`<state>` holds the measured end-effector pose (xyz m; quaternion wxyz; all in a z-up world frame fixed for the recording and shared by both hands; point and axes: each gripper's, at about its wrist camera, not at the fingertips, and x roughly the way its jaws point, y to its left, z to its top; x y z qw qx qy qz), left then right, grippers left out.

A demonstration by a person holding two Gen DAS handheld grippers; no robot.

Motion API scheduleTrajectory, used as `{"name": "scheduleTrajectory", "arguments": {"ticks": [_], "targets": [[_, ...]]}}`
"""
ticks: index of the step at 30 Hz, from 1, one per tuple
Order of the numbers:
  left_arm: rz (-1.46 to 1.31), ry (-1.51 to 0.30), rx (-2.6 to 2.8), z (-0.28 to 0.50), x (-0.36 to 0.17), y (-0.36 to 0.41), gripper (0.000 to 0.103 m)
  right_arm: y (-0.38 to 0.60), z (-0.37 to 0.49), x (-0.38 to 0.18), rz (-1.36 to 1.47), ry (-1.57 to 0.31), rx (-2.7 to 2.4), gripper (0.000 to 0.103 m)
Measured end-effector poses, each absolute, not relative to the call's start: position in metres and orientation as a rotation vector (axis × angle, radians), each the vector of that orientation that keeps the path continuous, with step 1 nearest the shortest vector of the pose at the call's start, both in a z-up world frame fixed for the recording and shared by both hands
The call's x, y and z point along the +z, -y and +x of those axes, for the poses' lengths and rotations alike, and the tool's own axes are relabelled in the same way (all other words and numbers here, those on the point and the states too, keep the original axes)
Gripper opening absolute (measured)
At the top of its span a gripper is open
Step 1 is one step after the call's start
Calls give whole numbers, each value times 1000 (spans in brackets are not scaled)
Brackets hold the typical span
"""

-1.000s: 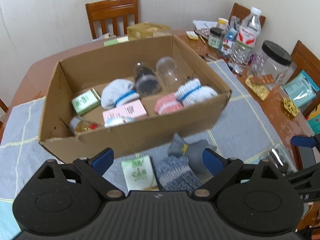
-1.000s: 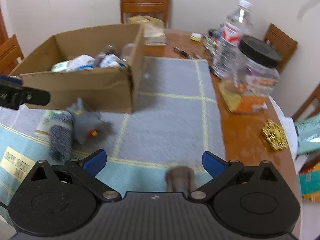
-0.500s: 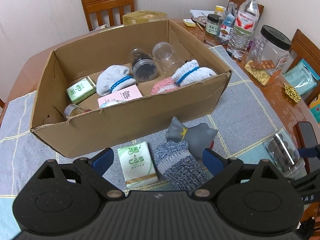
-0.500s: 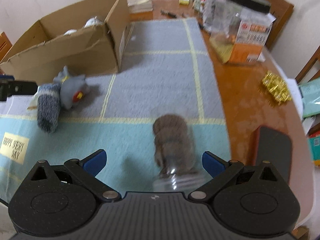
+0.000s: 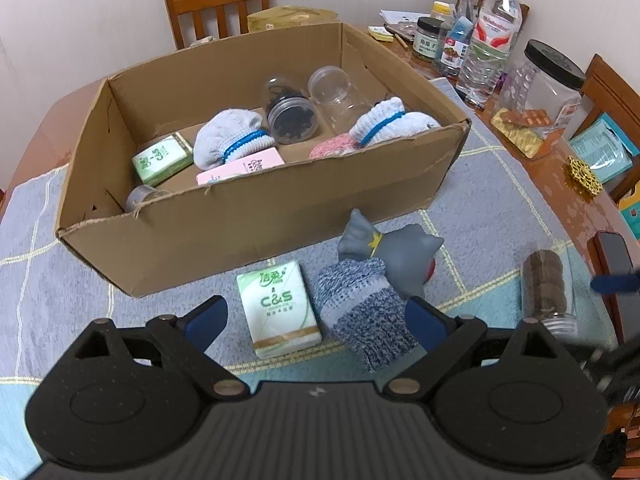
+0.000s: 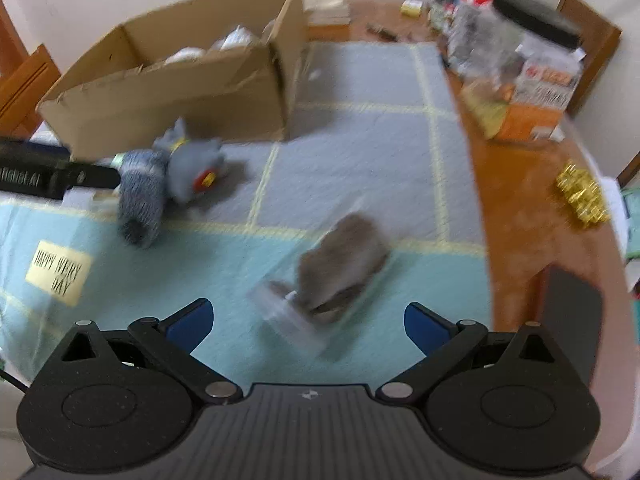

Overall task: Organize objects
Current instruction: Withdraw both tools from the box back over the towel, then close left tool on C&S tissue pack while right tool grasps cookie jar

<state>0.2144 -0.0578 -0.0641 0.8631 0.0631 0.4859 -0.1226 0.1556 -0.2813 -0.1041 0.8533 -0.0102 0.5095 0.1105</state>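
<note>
Clear jar [image 6: 328, 276] on its side just ahead of right gripper [image 6: 306, 320], btwn wide-open jaws, nothing held. Come down square across body, not cap; round, may roll. Left gripper [image 5: 316, 320] wide open, empty, over tissue pack [image 5: 278, 308] + sock [image 5: 360, 312], box [image 5: 256, 216] beyond.

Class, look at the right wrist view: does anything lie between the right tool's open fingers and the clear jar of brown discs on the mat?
Nothing visible does. The right tool is open, and the jar of brown discs lies on its side on the mat just ahead of the gap, with only bare mat between. The view is blurred, so small obstacles could be missed.
</note>
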Motion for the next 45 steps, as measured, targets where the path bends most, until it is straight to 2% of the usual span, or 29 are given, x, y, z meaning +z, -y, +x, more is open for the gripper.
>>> {"name": "scheduleTrajectory", "arguments": {"ticks": [7,12,20,33,45], "targets": [[113,-1032,-249,211,-67,52,95,289,196,-90,-65,-962,340,103],[80,-1044,-240,208,-71,46,95,285,219,-108,-57,-1031,410,103],[83,-1045,-295,205,-77,52,95,286,193,-112,-42,-1113,441,103],[310,-1009,-370,199,-86,29,95,284,170,-115,6,-1139,420,103],[124,-963,-528,233,-98,19,95,278,169,-114,8,-1149,351,103]]}}
